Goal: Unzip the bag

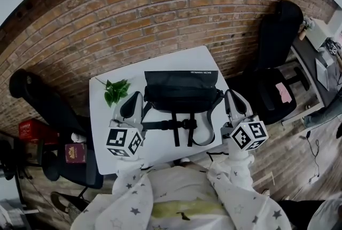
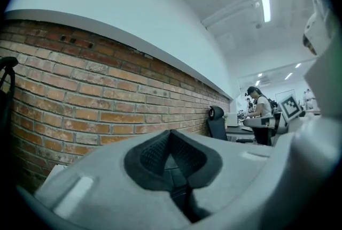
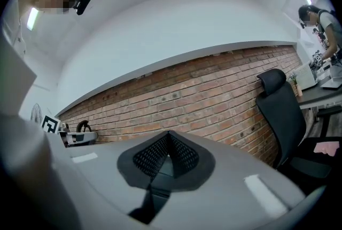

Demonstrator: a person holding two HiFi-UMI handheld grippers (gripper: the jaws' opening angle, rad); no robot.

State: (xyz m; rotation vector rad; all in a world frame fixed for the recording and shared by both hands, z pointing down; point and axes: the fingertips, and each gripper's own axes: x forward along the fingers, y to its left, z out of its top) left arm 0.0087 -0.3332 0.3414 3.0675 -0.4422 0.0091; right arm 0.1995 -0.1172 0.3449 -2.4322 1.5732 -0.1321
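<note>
Fingers closed and empty on your left gripper (image 1: 134,100) and right gripper (image 1: 233,98), at nine and three o'clock of the bag (image 1: 181,90); reaching in closed could shove it aside.

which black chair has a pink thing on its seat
The chair right of the white table; a pink item lies on its seat, unlike the left chair.

a white square table (image 1: 101,132) stands before a red brick wall (image 1: 133,15), a green leafy sprig (image 1: 116,91) near its far left corner; a black office chair (image 1: 37,100) stands left of it, a second black office chair (image 1: 272,63) right, a pink scrap (image 1: 284,93) on its seat
</note>
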